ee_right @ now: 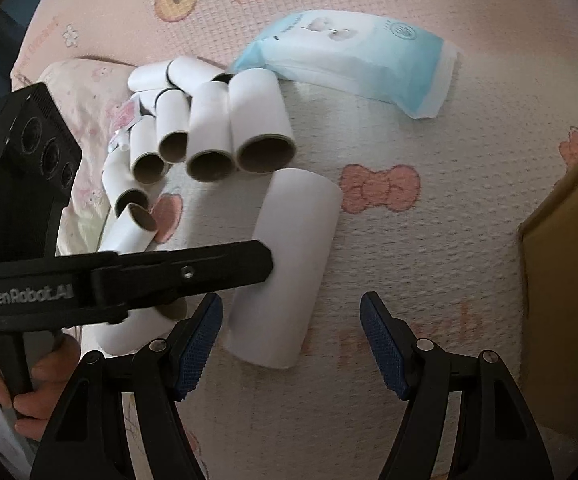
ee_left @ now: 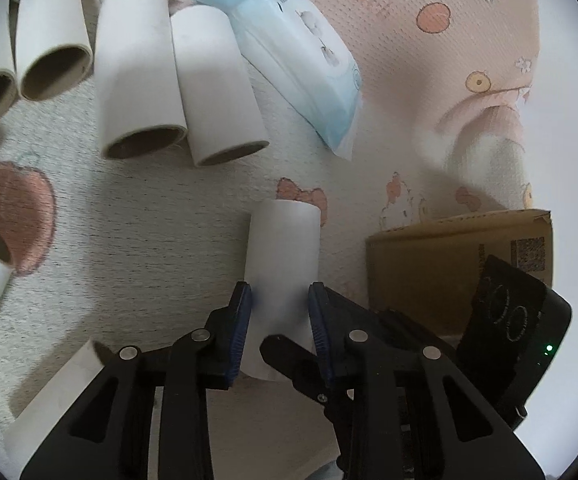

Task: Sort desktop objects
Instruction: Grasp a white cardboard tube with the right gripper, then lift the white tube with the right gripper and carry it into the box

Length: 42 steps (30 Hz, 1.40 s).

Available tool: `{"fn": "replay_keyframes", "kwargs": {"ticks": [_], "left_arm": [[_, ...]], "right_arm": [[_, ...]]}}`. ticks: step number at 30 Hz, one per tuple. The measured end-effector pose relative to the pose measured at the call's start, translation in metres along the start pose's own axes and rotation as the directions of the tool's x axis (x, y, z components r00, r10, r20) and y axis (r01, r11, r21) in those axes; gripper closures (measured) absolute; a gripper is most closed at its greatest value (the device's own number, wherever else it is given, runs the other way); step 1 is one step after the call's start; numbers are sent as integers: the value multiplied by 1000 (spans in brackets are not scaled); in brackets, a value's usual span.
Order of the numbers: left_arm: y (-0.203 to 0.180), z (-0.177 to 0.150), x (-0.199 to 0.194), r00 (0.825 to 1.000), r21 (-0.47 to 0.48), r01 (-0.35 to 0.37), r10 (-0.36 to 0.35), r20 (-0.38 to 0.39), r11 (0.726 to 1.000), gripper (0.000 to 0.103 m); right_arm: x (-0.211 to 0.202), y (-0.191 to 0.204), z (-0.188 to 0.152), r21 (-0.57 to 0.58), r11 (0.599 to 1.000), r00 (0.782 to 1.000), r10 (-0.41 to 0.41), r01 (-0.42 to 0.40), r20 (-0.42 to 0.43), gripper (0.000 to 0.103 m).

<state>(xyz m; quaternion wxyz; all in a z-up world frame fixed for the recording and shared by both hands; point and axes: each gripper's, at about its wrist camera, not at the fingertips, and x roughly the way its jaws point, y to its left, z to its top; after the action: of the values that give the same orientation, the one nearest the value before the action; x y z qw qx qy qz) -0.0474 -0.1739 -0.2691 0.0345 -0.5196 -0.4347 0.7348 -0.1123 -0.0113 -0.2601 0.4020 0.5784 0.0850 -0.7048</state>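
You are closing the left gripper (ee_left: 280, 312) around a white paper tube (ee_left: 283, 264), lying alone just beside the cardboard box (ee_left: 449, 264), apart from the tube pile (ee_right: 209, 128) further from that box. The pads seem touching its sides, though blur is hiding this. It is light and hollow, crushing easily, so you are gripping mid-body, gently. Your right gripper (ee_right: 291, 344) is hanging wide apart, empty.
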Motion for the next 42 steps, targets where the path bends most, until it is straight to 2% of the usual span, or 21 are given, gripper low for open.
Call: {"fn": "replay_keyframes", "kwargs": {"ticks": [4, 6, 9, 13, 18, 20, 24, 30, 34, 38, 42], "left_arm": [[1, 6, 6, 999, -16, 30, -30, -15, 999, 71], [1, 11, 10, 999, -14, 33, -33, -31, 999, 67], [0, 17, 14, 999, -4, 35, -35, -37, 999, 64], [-2, 23, 19, 998, 9, 36, -35, -48, 999, 64], [-10, 24, 22, 998, 32, 21, -19, -54, 999, 63], [-11, 24, 23, 998, 25, 18, -17, -52, 1000, 63], [-14, 21, 20, 999, 32, 22, -20, -44, 999, 62], [-25, 15, 7, 999, 76, 29, -28, -16, 997, 61], [-37, 9, -1, 1000, 138, 25, -26, 7, 990, 58], [-50, 1, -13, 999, 193, 21, -29, 36, 981, 58], [-71, -9, -32, 995, 275, -3, -25, 96, 961, 57]], "right_arm": [[-1, -5, 5, 30, 999, 1000, 22, -23, 19, 34], [1, -7, 8, 53, 998, 999, 37, -38, 17, 35], [7, -7, 13, 65, 998, 1000, 5, -5, 6, 35], [10, -8, 14, 57, 998, 1000, 1, -1, 3, 36], [11, -12, 16, 61, 998, 1000, -4, 3, 10, 46], [11, -12, 16, 60, 998, 1000, 11, -12, 8, 56], [8, -8, 14, 37, 999, 1000, 3, -4, 23, 58], [-4, 1, 10, 1, 1000, 998, -20, 20, 56, 59], [-15, 6, 10, -10, 1000, 997, -20, 21, 80, 61], [-30, 22, 6, -75, 995, 991, -49, 59, 124, 61], [-47, 33, 3, -116, 990, 985, -67, 86, 162, 61]]}}
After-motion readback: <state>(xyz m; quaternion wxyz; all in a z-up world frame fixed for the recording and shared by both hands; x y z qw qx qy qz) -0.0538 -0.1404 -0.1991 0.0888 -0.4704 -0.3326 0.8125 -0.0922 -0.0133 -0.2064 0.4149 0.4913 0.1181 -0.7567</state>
